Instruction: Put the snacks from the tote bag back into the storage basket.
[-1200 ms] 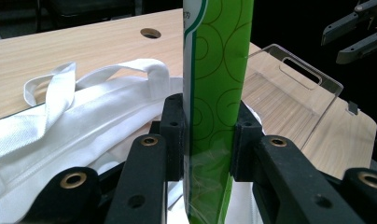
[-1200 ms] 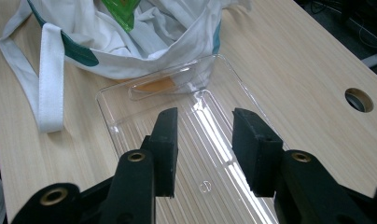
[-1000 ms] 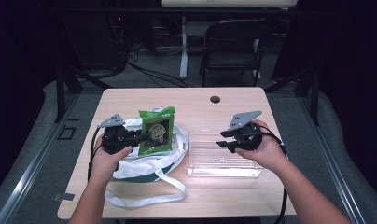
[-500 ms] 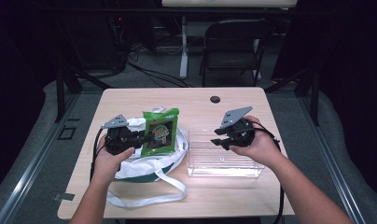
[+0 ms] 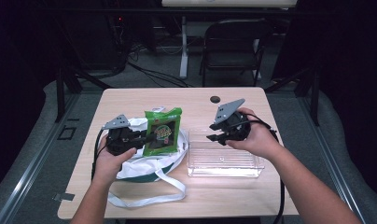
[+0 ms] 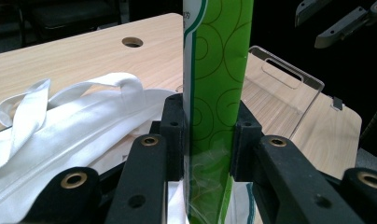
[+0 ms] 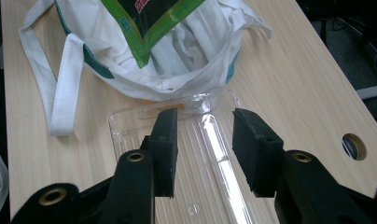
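A green snack packet [image 5: 162, 131] stands upright over the mouth of a white cloth bag [image 5: 144, 163] at the table's left. My left gripper [image 5: 147, 136] is shut on the packet's lower edge. In the left gripper view the pads pinch the packet [image 6: 219, 84] from both sides, with the bag [image 6: 74, 121] below. To the right lies a clear plastic tray [image 5: 224, 161]. Above its far edge my right gripper [image 5: 214, 132] hovers open. In the right gripper view the right gripper [image 7: 203, 140] has nothing between its jaws, and the tray [image 7: 130, 126] lies beneath them.
A round cable hole [image 5: 215, 99] is in the table near its far edge. The bag's long strap [image 5: 149, 196] trails toward the front edge. A folding chair [image 5: 233, 42] stands behind the table. Bare wood lies right of the tray.
My right gripper has risen a little and drifted left, toward the bag, still open. The left gripper and the packet have hardly moved.
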Tool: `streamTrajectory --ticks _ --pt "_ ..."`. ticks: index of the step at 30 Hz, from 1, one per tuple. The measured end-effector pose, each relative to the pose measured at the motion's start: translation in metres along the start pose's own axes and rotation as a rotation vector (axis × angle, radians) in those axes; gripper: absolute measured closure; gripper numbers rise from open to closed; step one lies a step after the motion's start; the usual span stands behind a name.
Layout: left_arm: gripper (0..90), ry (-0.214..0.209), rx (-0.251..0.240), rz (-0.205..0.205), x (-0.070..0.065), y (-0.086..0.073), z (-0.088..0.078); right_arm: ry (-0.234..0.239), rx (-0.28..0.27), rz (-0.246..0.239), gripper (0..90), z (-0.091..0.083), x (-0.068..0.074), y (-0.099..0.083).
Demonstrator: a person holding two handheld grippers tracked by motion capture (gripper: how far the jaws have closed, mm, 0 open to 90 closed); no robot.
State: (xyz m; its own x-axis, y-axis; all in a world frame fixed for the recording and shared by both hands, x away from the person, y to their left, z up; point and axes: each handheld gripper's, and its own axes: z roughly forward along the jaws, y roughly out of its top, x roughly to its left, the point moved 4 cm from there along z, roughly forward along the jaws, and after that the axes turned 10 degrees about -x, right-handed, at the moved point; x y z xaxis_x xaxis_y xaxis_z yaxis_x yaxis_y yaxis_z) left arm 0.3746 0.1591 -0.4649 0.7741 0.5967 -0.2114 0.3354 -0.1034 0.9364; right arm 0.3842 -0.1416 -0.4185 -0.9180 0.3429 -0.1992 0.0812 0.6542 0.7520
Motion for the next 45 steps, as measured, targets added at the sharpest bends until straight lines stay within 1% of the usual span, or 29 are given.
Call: streamTrajectory --ticks 2,7,13,16,23,28,29,32,33,34,36,41,45 --pt "72.6 0.002 -0.005 0.003 -0.001 0.001 -0.001 0.014 -0.015 -0.008 60.4 -0.001 0.0 0.008" --pt "72.6 -0.007 -0.023 0.009 -0.005 0.006 -0.004 0.033 -0.025 -0.03 60.3 -0.004 0.001 0.021" --pt "72.6 -0.027 -0.033 0.026 -0.011 0.009 -0.004 0.056 -0.023 -0.057 58.6 -0.006 0.002 0.036" --pt "72.6 -0.032 -0.026 0.032 -0.013 0.01 -0.004 0.058 -0.019 -0.071 56.9 -0.005 0.003 0.04" --pt "72.6 -0.042 -0.033 0.032 -0.016 0.01 -0.001 0.067 -0.01 -0.09 54.5 -0.005 0.003 0.05" --pt "72.6 -0.057 -0.018 0.03 -0.018 0.008 0.002 0.061 -0.019 -0.103 50.5 -0.008 0.001 0.058" --pt "72.6 -0.061 -0.017 0.029 -0.018 0.007 0.003 0.062 -0.024 -0.098 50.4 -0.008 0.001 0.059" --pt "72.6 -0.072 -0.014 0.032 -0.021 0.006 0.006 0.06 -0.01 -0.11 49.7 -0.009 0.0 0.062" --pt "72.6 -0.076 -0.01 0.032 -0.022 0.006 0.007 0.061 -0.016 -0.107 49.6 -0.008 0.0 0.062" --pt "72.6 -0.082 -0.008 0.036 -0.022 0.006 0.008 0.063 -0.006 -0.11 49.6 -0.009 0.0 0.063" --pt "72.6 -0.088 -0.008 0.034 -0.024 0.005 0.009 0.059 -0.002 -0.122 49.4 -0.009 0.0 0.064" --pt "72.6 -0.094 -0.006 0.031 -0.025 0.004 0.011 0.056 -0.007 -0.13 49.0 -0.01 0.0 0.07" --pt "72.6 -0.098 0.0 0.032 -0.026 0.004 0.012 0.057 0.001 -0.141 48.5 -0.009 0.001 0.072"
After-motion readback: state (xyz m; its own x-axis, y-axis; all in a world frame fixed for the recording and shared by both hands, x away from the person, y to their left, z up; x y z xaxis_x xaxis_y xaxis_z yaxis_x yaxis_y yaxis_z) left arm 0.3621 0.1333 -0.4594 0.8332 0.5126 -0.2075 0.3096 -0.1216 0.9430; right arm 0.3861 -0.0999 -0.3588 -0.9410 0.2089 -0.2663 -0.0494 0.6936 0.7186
